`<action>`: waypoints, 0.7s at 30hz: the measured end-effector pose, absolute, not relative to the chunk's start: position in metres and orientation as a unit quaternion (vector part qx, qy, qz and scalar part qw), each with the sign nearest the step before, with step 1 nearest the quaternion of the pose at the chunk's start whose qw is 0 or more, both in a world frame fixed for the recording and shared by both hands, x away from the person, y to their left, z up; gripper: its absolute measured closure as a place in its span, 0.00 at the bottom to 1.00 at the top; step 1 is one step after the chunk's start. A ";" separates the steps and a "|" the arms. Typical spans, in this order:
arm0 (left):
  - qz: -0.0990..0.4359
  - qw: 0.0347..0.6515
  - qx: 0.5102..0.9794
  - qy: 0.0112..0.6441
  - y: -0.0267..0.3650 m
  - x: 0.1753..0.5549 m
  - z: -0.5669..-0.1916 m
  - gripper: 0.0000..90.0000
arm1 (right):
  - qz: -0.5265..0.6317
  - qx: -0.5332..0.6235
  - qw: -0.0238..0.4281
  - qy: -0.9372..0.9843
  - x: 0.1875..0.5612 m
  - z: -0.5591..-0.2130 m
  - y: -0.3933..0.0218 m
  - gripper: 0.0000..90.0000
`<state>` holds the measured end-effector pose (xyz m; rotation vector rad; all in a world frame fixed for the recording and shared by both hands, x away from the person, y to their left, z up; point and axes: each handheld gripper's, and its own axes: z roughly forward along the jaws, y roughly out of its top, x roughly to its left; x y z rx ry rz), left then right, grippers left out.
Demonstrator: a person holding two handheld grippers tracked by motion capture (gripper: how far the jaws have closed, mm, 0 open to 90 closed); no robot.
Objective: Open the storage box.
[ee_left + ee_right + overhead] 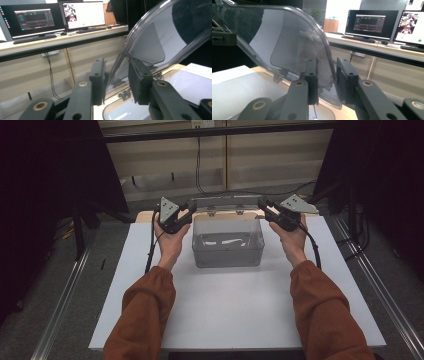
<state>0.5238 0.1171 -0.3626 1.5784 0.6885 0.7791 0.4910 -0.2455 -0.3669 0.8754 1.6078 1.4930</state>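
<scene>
A clear plastic box (228, 251) stands on the white table, its hinged clear lid (227, 200) raised at the back. My left gripper (186, 213) is at the lid's left corner and my right gripper (264, 206) at its right corner. In the left gripper view the lid's curved rim (162, 37) runs down between the jaws of the left gripper (116, 80), which stand narrow around it. The right gripper view shows the lid's edge (287, 37) between the jaws of the right gripper (327, 80), held close on it. Small pale items lie in the box.
The white table top (235, 310) reaches to the front edge, with forearms in orange sleeves over it. Behind the table stands a wooden bench (62, 42) with monitors (83, 15) and hanging cables. Dark stands flank the table on both sides.
</scene>
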 end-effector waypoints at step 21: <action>0.336 0.581 0.684 0.286 0.114 0.544 -0.365 0.75 | 0.587 0.346 0.377 0.628 0.503 -0.366 -0.245 0.78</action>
